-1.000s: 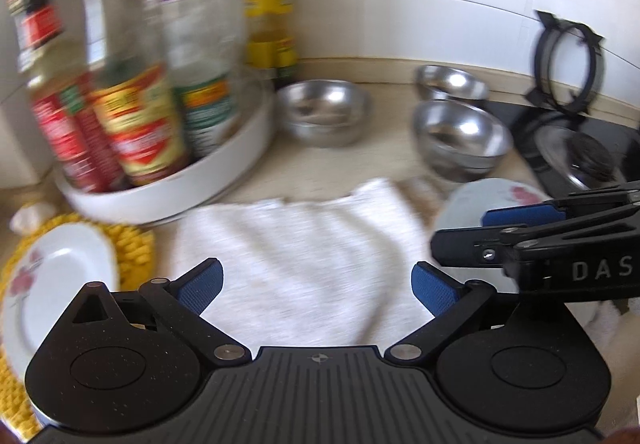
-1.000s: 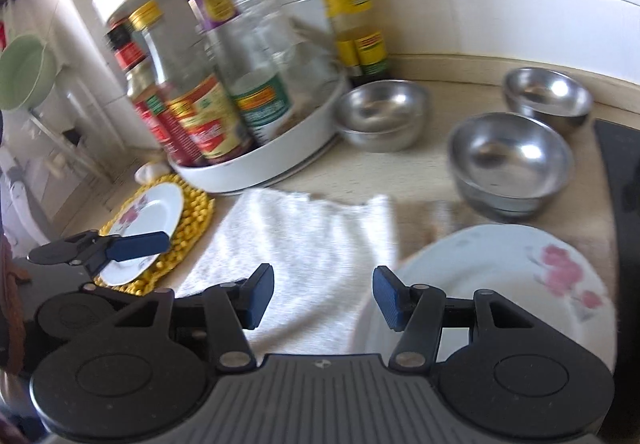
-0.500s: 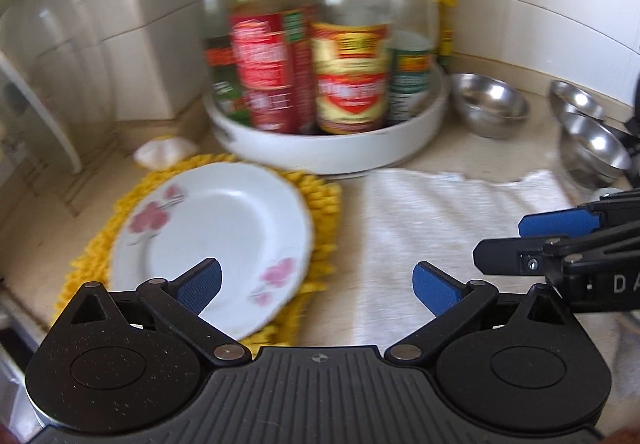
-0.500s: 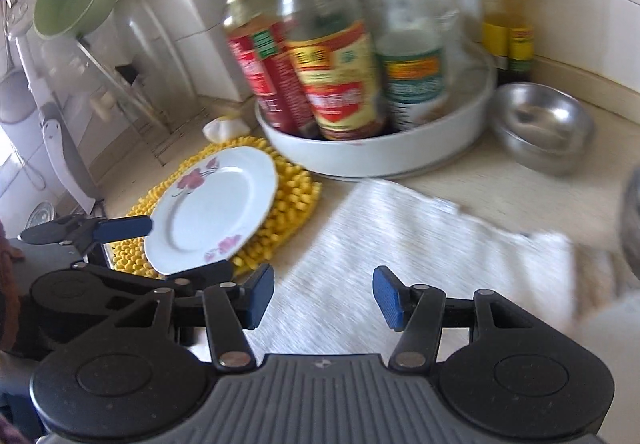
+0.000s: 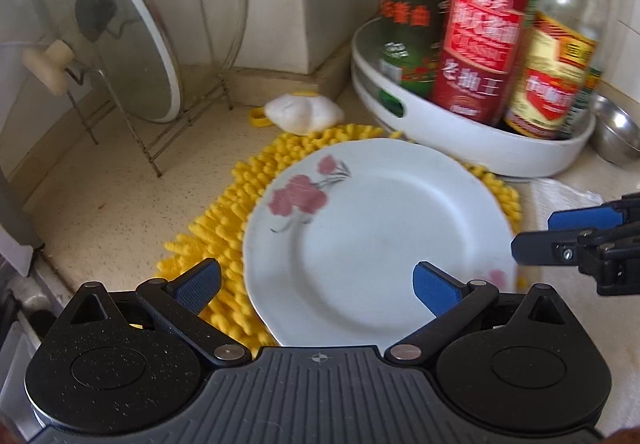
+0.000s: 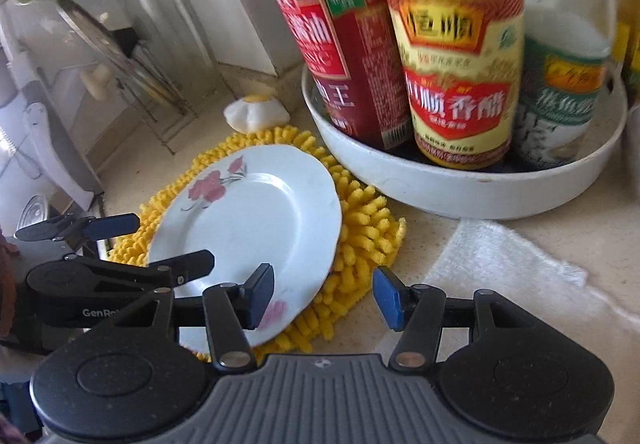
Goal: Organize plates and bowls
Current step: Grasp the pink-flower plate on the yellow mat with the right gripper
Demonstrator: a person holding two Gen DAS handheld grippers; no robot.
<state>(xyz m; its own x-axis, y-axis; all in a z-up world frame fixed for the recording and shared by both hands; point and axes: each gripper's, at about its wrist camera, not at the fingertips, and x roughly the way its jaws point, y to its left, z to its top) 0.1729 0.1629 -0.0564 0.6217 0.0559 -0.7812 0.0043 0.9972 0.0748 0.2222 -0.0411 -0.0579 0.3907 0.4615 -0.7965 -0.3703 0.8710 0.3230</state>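
A white plate with pink flowers [image 5: 372,240] lies on a yellow shaggy mat [image 5: 224,228]; it also shows in the right wrist view [image 6: 248,228]. My left gripper [image 5: 316,284] is open and empty, low over the plate's near edge. My right gripper [image 6: 324,296] is open and empty, just right of the plate over the mat's [image 6: 360,228] edge. A steel bowl [image 5: 616,132] peeks out at the far right behind the bottle tray.
A white round tray [image 5: 472,140] holds several sauce bottles [image 5: 476,44] behind the plate. A glass lid [image 5: 104,28] stands in a wire rack at the left. A white cloth [image 6: 512,272] lies to the right. A small egg-shaped sponge [image 5: 304,112] sits behind the mat.
Both grippers swung left from the steel bowls and large plate toward the small plate on the yellow mat, and moved closer to it. Both stay open.
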